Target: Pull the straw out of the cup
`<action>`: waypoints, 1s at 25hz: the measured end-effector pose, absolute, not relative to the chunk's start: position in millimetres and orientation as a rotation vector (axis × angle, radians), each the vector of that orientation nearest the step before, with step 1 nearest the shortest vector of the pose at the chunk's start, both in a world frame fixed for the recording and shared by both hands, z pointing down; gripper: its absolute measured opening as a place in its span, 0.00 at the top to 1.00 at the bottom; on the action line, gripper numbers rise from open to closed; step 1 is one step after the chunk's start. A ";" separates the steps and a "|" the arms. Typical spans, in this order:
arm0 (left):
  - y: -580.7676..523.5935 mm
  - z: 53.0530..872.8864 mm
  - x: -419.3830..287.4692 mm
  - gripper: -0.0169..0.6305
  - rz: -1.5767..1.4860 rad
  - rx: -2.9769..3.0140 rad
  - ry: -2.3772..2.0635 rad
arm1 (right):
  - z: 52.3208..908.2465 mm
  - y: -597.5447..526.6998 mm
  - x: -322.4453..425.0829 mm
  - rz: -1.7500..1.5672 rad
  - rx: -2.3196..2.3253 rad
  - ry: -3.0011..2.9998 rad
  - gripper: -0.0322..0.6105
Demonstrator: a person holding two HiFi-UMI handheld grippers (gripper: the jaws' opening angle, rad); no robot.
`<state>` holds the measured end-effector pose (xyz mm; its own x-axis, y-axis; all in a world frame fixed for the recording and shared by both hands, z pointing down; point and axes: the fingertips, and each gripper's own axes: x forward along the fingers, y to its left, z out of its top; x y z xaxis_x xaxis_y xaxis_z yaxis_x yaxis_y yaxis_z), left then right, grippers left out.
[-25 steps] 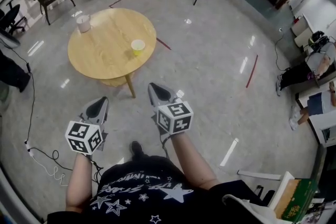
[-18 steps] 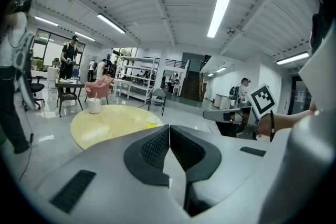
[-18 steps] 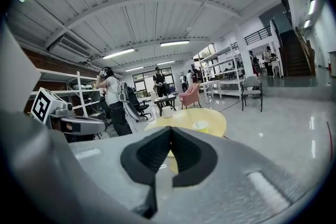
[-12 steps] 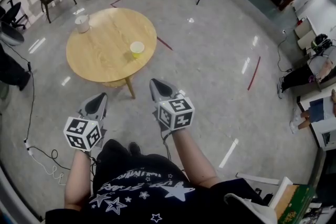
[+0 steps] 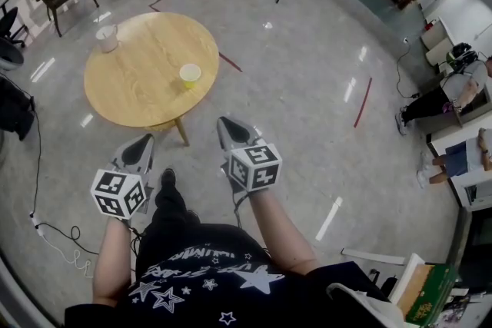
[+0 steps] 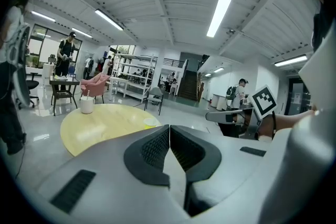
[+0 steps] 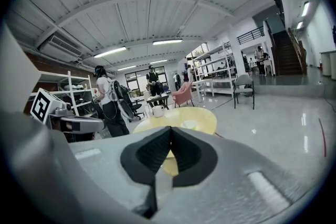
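Head view: the white cup is set at the round pale-wood table's far left edge; left gripper and right gripper are held short of its near edge.

Left gripper view: ribbed dark pads are pressed together, empty; a thin straw is seen upright in the cup.

Right gripper view: pads likewise closed, empty.

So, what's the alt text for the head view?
Seen from above, a person holds a left gripper and a right gripper over shiny floor, both pointing toward a round wooden table bearing a white cup and a yellow cup.
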<state>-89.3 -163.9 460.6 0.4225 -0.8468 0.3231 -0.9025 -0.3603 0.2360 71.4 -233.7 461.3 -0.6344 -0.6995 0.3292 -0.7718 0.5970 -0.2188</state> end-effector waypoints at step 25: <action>-282.6 478.4 -148.7 0.96 0.226 2.309 -1.391 | 494.4 -340.1 16.5 0.547 1.291 -2.508 0.95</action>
<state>-148.7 -282.6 478.4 0.4827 -0.8015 0.3529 -0.8720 -0.4024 0.2789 16.5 -340.1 494.4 -0.5677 -0.7201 0.3989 -0.8208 0.5323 -0.2073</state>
